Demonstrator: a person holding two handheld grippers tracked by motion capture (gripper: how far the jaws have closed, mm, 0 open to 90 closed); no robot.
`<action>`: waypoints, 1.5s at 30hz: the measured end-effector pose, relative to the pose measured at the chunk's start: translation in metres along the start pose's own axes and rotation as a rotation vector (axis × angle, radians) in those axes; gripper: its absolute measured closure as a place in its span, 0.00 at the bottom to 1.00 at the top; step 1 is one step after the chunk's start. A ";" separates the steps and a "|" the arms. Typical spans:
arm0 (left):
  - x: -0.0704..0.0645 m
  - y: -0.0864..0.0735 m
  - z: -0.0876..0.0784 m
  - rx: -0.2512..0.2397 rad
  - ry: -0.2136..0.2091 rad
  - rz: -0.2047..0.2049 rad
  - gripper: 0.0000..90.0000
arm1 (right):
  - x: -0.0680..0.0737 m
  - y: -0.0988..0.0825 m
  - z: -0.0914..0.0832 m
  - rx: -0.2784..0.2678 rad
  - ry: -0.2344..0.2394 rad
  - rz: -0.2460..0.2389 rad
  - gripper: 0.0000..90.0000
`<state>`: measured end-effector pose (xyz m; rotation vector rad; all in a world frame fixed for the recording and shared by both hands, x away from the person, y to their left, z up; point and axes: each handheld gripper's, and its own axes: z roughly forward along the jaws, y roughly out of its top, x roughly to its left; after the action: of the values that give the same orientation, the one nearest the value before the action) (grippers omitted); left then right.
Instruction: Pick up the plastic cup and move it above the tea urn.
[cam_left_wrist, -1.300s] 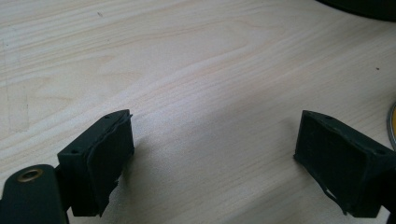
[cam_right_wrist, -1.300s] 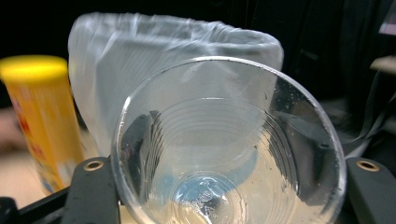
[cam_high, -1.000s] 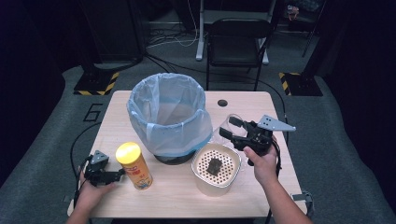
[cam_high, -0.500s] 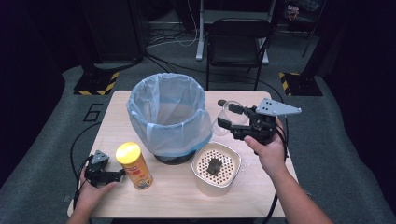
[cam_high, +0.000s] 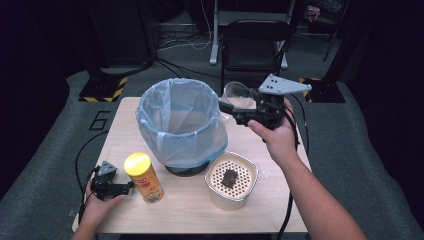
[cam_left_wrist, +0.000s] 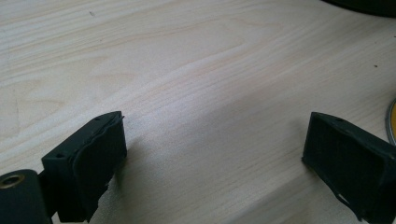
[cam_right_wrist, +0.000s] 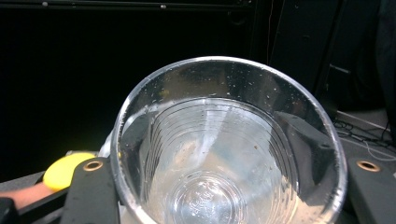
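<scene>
My right gripper (cam_high: 227, 106) is clamped on the clear cup (cam_high: 236, 95), held in the air just beside the right rim of the lined bin (cam_high: 181, 122). My left gripper (cam_high: 122, 188) rests low near the table's (cam_high: 280, 212) left edge, jaws apart with nothing between them, beside the yellow-lidded can (cam_high: 144, 176). Open board lies right of the perforated bowl (cam_high: 231, 181).
</scene>
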<state>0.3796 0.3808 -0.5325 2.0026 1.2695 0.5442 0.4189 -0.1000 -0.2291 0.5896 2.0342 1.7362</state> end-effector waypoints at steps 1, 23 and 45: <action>0.000 0.000 0.000 0.000 0.000 0.000 0.06 | 0.000 0.004 0.006 0.001 0.004 0.001 0.37; 0.000 0.000 0.000 -0.001 0.002 -0.004 0.07 | 0.000 0.014 0.119 0.070 0.034 -0.004 0.36; 0.000 0.000 -0.002 0.030 -0.027 0.018 0.03 | 0.007 0.020 0.145 0.256 0.000 -0.030 0.16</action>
<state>0.3784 0.3810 -0.5308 2.0411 1.2514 0.5082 0.4944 0.0253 -0.2311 0.6321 2.2715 1.4697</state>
